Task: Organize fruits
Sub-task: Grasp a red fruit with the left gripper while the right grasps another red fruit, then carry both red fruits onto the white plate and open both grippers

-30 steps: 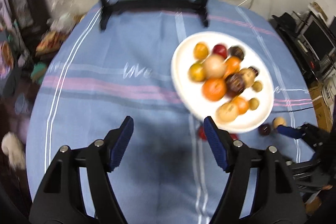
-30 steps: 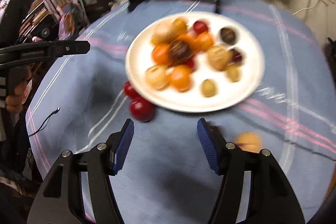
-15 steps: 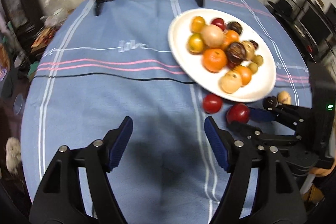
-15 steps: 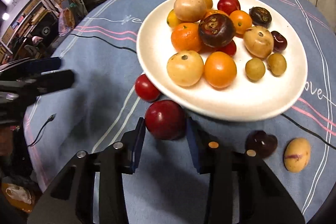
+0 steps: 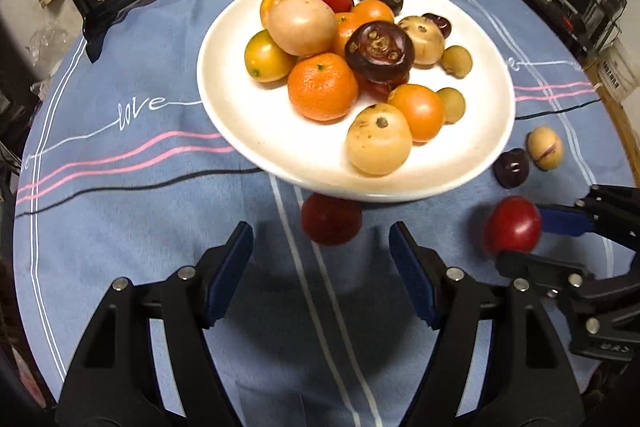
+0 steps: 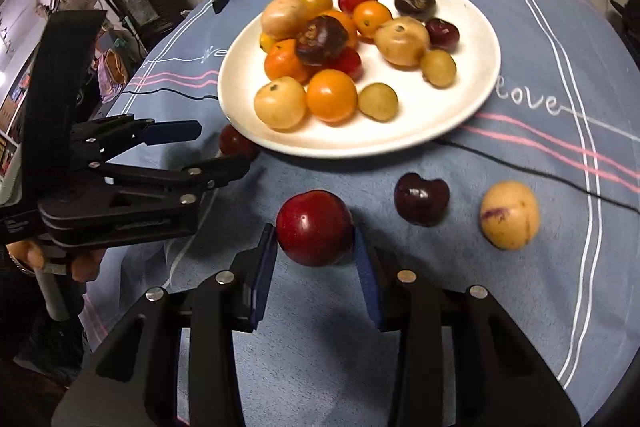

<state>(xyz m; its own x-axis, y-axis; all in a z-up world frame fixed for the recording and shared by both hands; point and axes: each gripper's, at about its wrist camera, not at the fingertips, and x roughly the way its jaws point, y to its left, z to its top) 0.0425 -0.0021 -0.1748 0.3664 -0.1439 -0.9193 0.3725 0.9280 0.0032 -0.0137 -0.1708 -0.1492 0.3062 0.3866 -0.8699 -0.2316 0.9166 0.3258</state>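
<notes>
table, blue cloth [image 5: 140,227] | white plate [image 5: 248,115] | 1 red fruit [image 5: 331,219] | 1 dark fruit [image 6: 421,199] | 1 yellow fruit [image 6: 510,215]

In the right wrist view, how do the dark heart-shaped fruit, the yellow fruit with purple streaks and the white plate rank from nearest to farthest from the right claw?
1. Dark heart-shaped fruit, just ahead, right of the right claw.
2. Yellow fruit with purple streaks, further right, on the cloth.
3. White plate, beyond both, ahead.
</notes>
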